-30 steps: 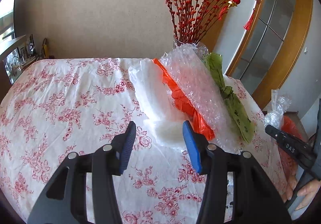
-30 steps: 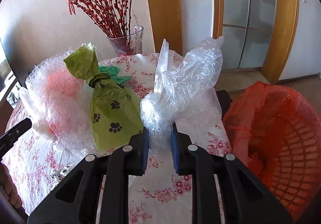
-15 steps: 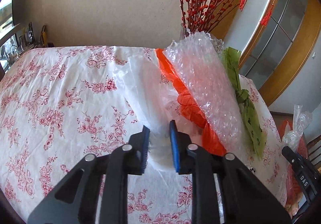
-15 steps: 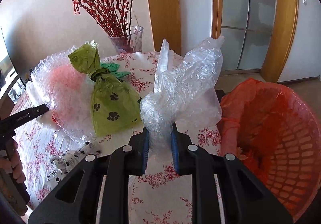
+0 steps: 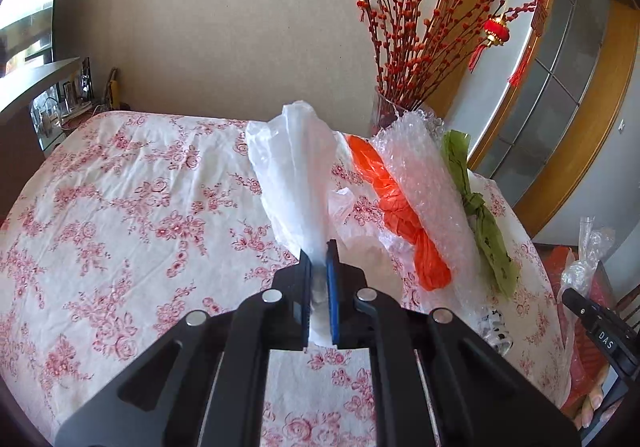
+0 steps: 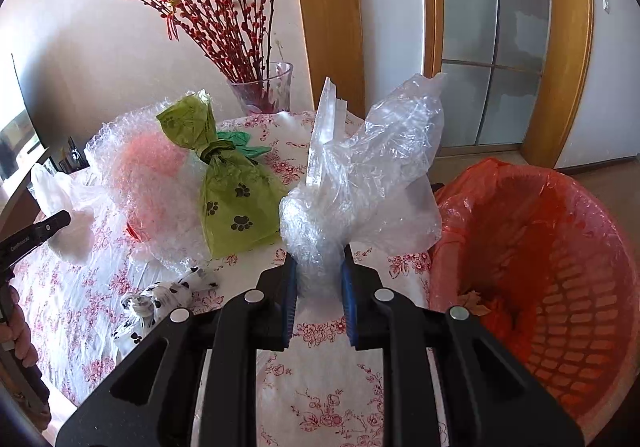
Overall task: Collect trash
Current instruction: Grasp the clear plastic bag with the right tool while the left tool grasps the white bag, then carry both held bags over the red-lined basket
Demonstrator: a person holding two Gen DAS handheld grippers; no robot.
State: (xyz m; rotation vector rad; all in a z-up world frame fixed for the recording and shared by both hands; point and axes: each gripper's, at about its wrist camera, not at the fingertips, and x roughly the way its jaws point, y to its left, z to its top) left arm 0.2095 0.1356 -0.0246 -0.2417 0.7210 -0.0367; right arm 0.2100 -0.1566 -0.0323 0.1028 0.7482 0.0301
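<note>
The left gripper, its jaws having just closed, is clamped on a thin white plastic bag that stands up from the flowered tablecloth near the middle of the table. To the bag's left the cloth lies bare all the way to the far and left edges. To its right a crumpled orange bag, a sheet of bubble wrap and a knotted green bag lie side by side in a row running toward the table's right edge, the wrap overlapping both bags.

The right gripper is clamped on a bundle of clear plastic film, held up over the near right corner of the table. Just right of that corner, beyond the edge, sits a red basket lined with an orange bag; its mouth is open, with some trash lying at its bottom. In the right wrist view the green bag, printed with paw marks, sits left of the held film, and a small white bag with black paw prints lies on the cloth near the front edge. A glass vase of red branches stands at the table's far edge, behind the pile. A person's hand grips the left tool's handle at the frame's left margin.
</note>
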